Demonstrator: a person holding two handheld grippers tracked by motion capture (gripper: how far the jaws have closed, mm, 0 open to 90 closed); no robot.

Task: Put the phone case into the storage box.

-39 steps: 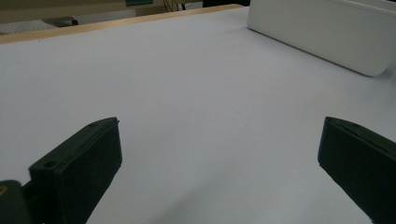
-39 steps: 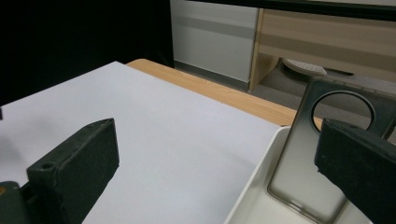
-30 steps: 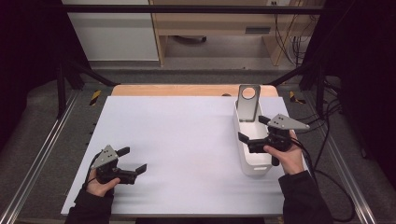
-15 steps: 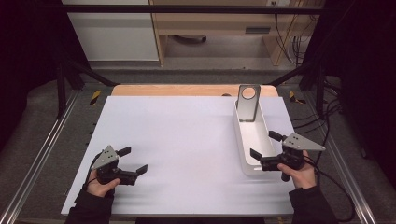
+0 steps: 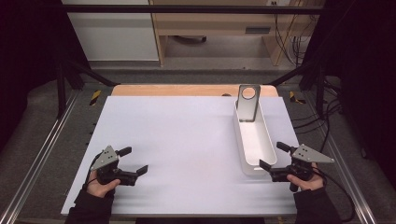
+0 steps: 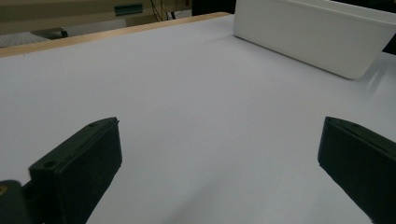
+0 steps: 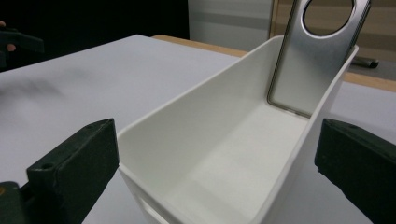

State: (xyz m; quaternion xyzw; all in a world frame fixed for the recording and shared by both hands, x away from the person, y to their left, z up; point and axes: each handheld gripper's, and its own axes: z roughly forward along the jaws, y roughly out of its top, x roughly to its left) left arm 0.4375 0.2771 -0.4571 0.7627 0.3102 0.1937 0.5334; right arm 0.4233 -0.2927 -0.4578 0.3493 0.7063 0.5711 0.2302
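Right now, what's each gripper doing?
Left gripper: open, holding nothing.
Right gripper: open, holding nothing, at the bin's near end.

Left gripper [image 5: 135, 161]: held low at the near left of the table [image 5: 187, 140], jaws spread wide and pointing right, nothing between them.
Left hand [image 5: 100, 185]: wrapped around the handle from below, dark sleeve behind it.
Right gripper [image 5: 274, 157]: held at the near right, jaws wide apart and pointing left and away, grey plate on top.
Right hand [image 5: 306, 179]: grips the handle from below, cable trailing off to the right.
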